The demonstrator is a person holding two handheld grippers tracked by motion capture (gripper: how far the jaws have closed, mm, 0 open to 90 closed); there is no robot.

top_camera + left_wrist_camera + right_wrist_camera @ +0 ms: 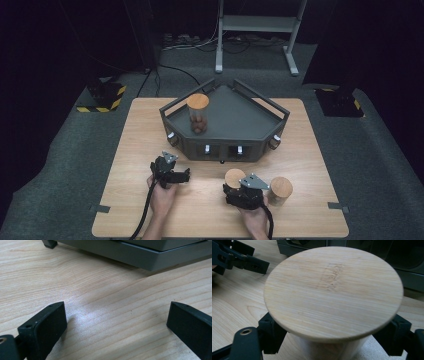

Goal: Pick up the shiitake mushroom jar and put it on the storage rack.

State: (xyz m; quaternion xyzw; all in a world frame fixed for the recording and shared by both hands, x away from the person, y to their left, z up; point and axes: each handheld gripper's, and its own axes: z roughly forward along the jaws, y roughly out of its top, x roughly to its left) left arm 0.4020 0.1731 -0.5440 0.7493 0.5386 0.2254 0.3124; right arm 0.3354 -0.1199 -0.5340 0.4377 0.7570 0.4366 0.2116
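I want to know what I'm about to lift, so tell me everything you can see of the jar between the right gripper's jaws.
The jar is a round, upright container with a flat, pale bamboo-looking lid showing fine grain and a faint stamped mark. Below the lid its wall looks pale; the contents cannot be made out. It stands on the wooden table, near the front edge, just in front of the grey tray. The right gripper has one black jaw on each side of it, just under the lid's rim.

2 black grippers [186, 174], grey plates, black cables
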